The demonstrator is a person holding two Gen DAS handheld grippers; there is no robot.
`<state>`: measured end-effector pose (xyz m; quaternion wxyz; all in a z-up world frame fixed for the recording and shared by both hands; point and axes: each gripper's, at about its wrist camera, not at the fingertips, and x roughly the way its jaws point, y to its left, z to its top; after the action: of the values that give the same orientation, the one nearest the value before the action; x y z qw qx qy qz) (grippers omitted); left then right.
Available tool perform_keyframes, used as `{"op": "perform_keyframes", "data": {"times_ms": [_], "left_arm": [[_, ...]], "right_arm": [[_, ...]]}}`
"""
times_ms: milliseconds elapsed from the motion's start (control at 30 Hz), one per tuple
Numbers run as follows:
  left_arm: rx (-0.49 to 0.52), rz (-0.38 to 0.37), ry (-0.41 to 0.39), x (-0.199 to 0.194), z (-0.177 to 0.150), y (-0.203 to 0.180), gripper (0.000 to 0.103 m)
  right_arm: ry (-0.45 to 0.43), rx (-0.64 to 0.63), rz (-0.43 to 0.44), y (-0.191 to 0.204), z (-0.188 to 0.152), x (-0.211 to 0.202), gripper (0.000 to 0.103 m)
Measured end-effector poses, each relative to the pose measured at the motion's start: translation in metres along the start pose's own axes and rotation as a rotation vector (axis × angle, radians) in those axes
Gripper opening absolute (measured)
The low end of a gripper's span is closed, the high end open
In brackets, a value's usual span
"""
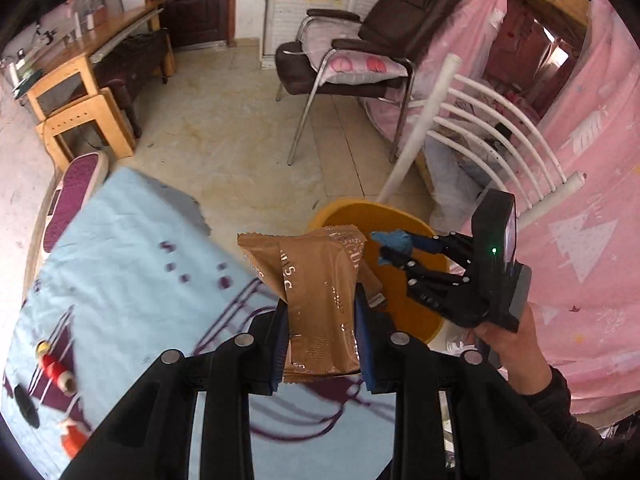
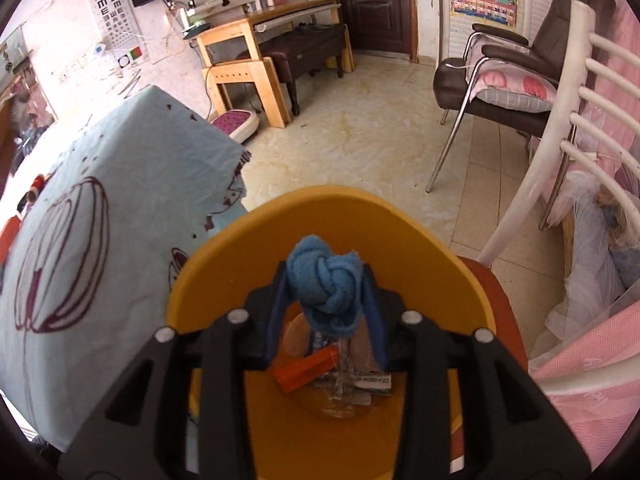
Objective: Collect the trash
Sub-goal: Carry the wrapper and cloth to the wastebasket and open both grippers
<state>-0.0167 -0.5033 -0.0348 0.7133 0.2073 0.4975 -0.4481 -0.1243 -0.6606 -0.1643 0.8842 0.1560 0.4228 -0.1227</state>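
Hidden: the left hand-held gripper (image 1: 322, 300) showed only its black frame and blue fingers; whoever carried it was out of shot. Its own view had the bottom of the yellow bin (image 2: 320, 208) blocked by the wrapper and the other tool.
Hard to make out: the wrapper's pale lettering was creased and unreadable. The counter's (image 2: 100, 200) near end was smeared by blur.
Left grip: narrow, clamped on a brown foil wrapper (image 1: 316, 280) that stood up crumpled between the fingers, over the counter's edge, just beside the bin.
Right grip: the right hand-held gripper (image 2: 326, 276), carried by a hand (image 1: 516, 344) in a dark sleeve, hung over the bin's mouth. A blue knotted cloth (image 2: 326, 292) sat between its fingertips. Whether the pads pressed it, I couldn't tell!
In the bin: an orange packet (image 2: 304, 372), clear crinkled plastic (image 2: 344, 392) and a printed label lay on the bottom, partly covered by the fingers.
Around: a pale blue cloth with purple line drawings covered the counter, with spools of red thread (image 1: 56, 372) at its far edge. A white slatted rail (image 2: 576, 120) and pink curtain (image 1: 592, 240) crowded the bin's right side.
Beyond: a dark padded armchair (image 1: 380, 40) on metal legs stood well apart across the tiled floor.
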Motion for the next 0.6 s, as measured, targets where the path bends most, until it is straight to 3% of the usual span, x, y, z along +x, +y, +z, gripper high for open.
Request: {"op": "perform_keyframes", "data": {"times_ms": [33, 100, 433, 600], "left_arm": [[0.005, 0.005, 0.007, 0.007, 0.002, -0.004, 0.026], [0.011, -0.002, 0.027, 0.022, 0.008, -0.014, 0.026], [-0.003, 0.015, 0.086, 0.078, 0.021, -0.041, 0.026], [-0.011, 0.017, 0.12, 0.1, 0.021, -0.046, 0.05]], "right_arm": [[-0.007, 0.008, 0.003, -0.003, -0.001, -0.001, 0.057], [-0.016, 0.023, 0.009, -0.009, -0.004, -0.002, 0.063], [-0.09, 0.172, 0.016, -0.058, -0.006, -0.026, 0.063], [-0.115, 0.215, 0.012, -0.076, -0.008, -0.036, 0.063]]}}
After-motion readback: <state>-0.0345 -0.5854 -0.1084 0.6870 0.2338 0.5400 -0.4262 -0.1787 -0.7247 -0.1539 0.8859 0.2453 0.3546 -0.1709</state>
